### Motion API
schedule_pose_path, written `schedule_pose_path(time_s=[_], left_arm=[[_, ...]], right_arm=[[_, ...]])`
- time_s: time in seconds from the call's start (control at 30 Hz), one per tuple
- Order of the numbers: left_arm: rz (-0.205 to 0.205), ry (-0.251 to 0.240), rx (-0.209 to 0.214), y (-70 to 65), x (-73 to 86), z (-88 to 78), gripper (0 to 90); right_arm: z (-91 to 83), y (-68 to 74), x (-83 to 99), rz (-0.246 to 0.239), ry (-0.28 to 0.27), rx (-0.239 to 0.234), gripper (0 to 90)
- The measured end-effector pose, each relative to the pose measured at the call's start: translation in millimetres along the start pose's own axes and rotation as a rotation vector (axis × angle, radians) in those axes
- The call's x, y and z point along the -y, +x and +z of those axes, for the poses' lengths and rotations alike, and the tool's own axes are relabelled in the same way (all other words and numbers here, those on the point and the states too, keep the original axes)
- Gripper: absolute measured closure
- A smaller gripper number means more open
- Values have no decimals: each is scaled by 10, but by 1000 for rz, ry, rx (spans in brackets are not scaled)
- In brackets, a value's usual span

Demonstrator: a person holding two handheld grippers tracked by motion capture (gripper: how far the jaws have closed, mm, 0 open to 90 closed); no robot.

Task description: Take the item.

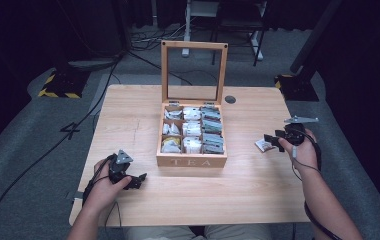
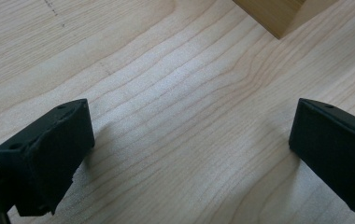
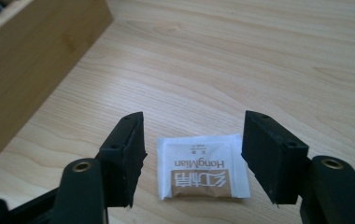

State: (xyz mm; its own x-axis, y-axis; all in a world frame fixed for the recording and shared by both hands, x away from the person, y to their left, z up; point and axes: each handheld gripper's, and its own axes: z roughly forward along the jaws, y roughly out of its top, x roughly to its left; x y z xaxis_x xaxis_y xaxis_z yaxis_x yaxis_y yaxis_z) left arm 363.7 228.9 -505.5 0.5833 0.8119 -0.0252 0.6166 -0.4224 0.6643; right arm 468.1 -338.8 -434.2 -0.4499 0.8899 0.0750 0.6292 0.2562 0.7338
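Note:
A wooden tea box (image 1: 192, 161) marked TEA stands mid-table with its glass lid up, its compartments filled with tea bags. One white and brown tea bag (image 3: 202, 168) lies flat on the table to the box's right (image 1: 263, 145). My right gripper (image 3: 192, 156) is open, with the bag between its jaws and free of the pads; in the high view it (image 1: 273, 141) sits over that bag. My left gripper (image 2: 192, 149) is open over bare wood near the box's front left corner (image 2: 278, 16), held in a hand at the table's front left (image 1: 137, 181).
The box's side wall (image 3: 31, 70) rises to the left of my right gripper. A dark round grommet (image 1: 230, 99) sits in the tabletop behind the box. Black stands and cables lie on the grey floor beyond the table.

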Motion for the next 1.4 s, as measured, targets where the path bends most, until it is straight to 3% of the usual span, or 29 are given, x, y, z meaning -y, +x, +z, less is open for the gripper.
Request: schedule_pose_path(time_s=[0.13, 0.2, 0.23, 0.67, 0.83, 1.1, 1.27, 1.4], left_arm=[[4, -1, -1, 2, 3, -3, 12], [2, 0, -4, -3, 7, -7, 12], [1, 2, -4, -6, 13, -15, 14], [-3, -2, -8, -21, 40, -35, 17], [-4, -4, -5, -20, 40, -34, 16], [-4, -4, -5, -19, 40, -34, 15], [-5, -4, -5, -20, 40, -34, 15], [-4, -4, -5, -20, 40, -34, 15]], right_arm=[[-106, 78, 3, -21, -25, -19, 388], [-168, 145, 22, -62, -30, -17, 389], [-236, 219, 59, -79, -44, -43, 388], [-519, 598, 221, -118, -107, -166, 384], [-532, 768, 352, -143, -102, -197, 384], [-515, 911, 515, -153, -123, -205, 384], [-377, 941, 640, -104, -155, -264, 390], [-243, 966, 742, -117, -109, -260, 394]])
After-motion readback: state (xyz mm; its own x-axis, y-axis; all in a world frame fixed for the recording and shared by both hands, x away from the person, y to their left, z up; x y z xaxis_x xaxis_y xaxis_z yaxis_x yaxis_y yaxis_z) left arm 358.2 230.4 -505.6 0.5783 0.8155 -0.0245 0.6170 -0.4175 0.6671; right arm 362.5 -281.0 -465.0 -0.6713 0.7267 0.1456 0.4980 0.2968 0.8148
